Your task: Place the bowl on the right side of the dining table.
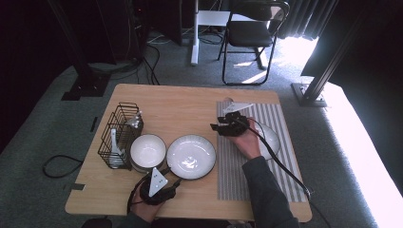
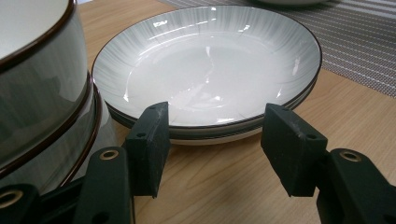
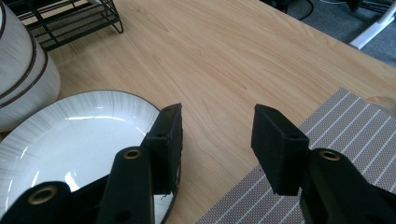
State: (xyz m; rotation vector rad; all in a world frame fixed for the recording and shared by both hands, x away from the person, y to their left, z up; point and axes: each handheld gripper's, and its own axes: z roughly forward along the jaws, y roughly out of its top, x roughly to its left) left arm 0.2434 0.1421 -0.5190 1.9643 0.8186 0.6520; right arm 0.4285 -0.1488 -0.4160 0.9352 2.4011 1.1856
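A stack of shallow white plates (image 1: 191, 156) with dark rims sits at the table's middle front, and stacked white bowls (image 1: 148, 151) stand just left of it. My left gripper (image 1: 172, 180) rests low near the front edge, pointing at the plates. In the left gripper view it (image 2: 217, 113) is open, its jaws empty just short of the plate rim (image 2: 210, 126), with the bowls (image 2: 37, 84) to the left. My right gripper (image 1: 216, 127) hovers at the left edge of the striped placemat (image 1: 266, 175). Seen in its own view, it (image 3: 218, 114) is open and empty over bare wood, between the plates (image 3: 70, 135) and the placemat (image 3: 355, 126).
A black wire rack (image 1: 119, 135) holding white-handled utensils stands at the table's left. Another white plate (image 1: 272, 138) lies on the placemat, partly under my right hand. A folding chair (image 1: 252, 33) stands on the floor beyond the far edge.
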